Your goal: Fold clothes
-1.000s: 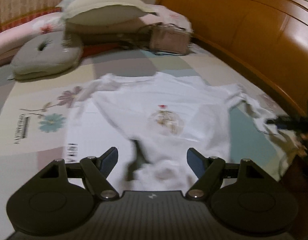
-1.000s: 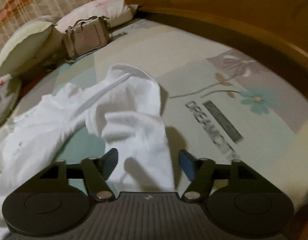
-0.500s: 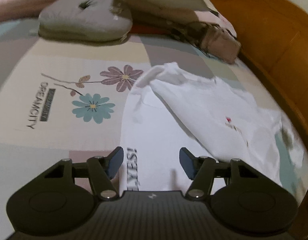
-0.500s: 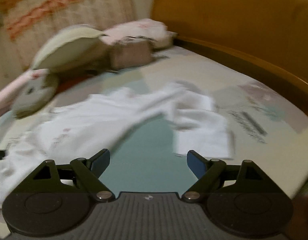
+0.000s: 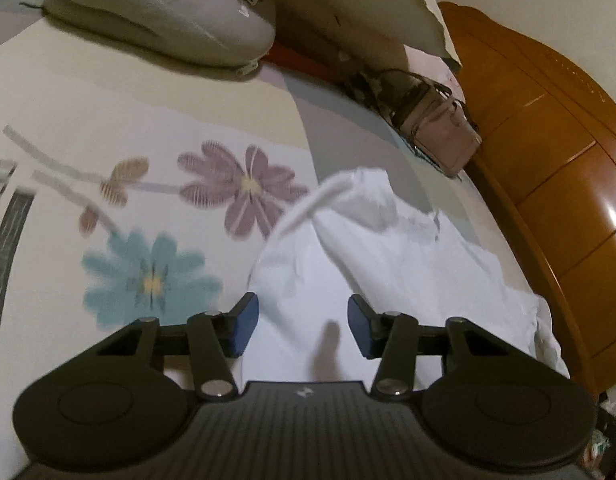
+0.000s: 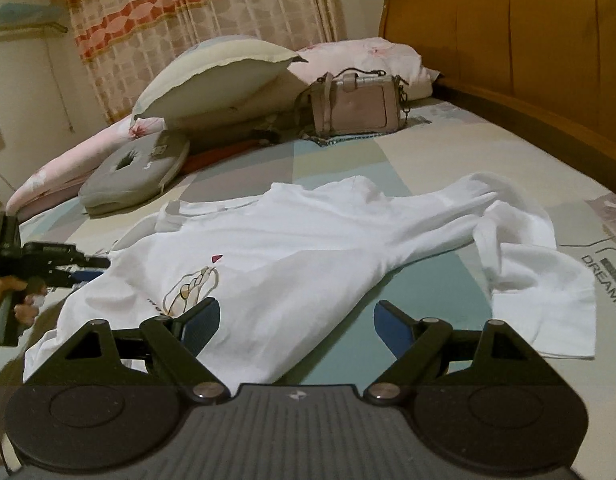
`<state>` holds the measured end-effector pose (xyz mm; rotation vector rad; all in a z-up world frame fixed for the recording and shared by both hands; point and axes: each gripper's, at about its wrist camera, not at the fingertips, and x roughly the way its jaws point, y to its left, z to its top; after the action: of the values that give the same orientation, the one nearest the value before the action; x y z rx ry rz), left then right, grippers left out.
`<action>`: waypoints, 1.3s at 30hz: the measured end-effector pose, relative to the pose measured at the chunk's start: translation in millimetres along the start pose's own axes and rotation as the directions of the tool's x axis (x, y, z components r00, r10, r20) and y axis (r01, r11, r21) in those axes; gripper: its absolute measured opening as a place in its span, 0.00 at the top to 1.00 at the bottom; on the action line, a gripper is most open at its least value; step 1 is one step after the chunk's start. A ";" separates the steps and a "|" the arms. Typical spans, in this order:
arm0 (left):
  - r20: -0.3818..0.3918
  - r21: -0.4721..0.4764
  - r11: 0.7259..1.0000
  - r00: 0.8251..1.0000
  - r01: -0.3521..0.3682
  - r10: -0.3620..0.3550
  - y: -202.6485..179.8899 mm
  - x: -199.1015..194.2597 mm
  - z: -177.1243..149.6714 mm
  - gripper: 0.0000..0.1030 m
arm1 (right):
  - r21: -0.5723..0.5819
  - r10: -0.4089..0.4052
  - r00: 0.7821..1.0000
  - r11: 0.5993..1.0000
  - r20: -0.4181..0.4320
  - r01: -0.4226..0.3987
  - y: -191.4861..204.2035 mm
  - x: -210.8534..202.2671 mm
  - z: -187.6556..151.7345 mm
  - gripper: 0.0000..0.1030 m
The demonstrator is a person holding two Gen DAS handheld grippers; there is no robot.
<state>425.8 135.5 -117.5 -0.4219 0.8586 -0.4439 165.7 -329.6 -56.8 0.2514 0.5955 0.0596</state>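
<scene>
— Two hand-held grippers, are they holding anything?
— No. The left hand-held gripper [image 5: 302, 326] has its jaws partly apart; they have just been closing over the white shirt [image 6: 291, 252], not pinching it. The right hand-held gripper [image 6: 295, 326] gapes wide.
— Where is the shirt?
— Spread on the bed [image 6: 488, 148], right ahead of both.

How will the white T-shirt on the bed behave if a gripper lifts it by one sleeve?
The white T-shirt will probably be floppy: its sleeve already lies crumpled and folded over. It looks thin and light, so the rest would likely drag and bunch across the bedsheet.
</scene>
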 end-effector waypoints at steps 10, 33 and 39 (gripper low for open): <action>-0.042 -0.096 0.982 0.985 0.161 -0.166 16.8 3.9 0.1 0.55 | 0.059 0.033 0.999 0.998 -0.014 -0.032 -9.6 7.6 -6.6 0.14; 0.033 0.029 0.980 0.980 -0.197 0.196 6.4 -24.0 46.7 0.99 | 0.059 0.057 0.998 0.997 -0.014 -0.056 0.7 14.1 -8.5 0.14; 0.037 -0.031 0.951 0.951 -0.307 0.308 22.8 -21.1 63.2 0.99 | 0.056 0.049 0.999 0.997 -0.013 -0.048 -2.7 12.4 -7.9 0.14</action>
<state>468.3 176.6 -79.4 -0.3111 0.8724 -0.1355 171.5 -329.0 -70.6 0.3195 0.6055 0.0920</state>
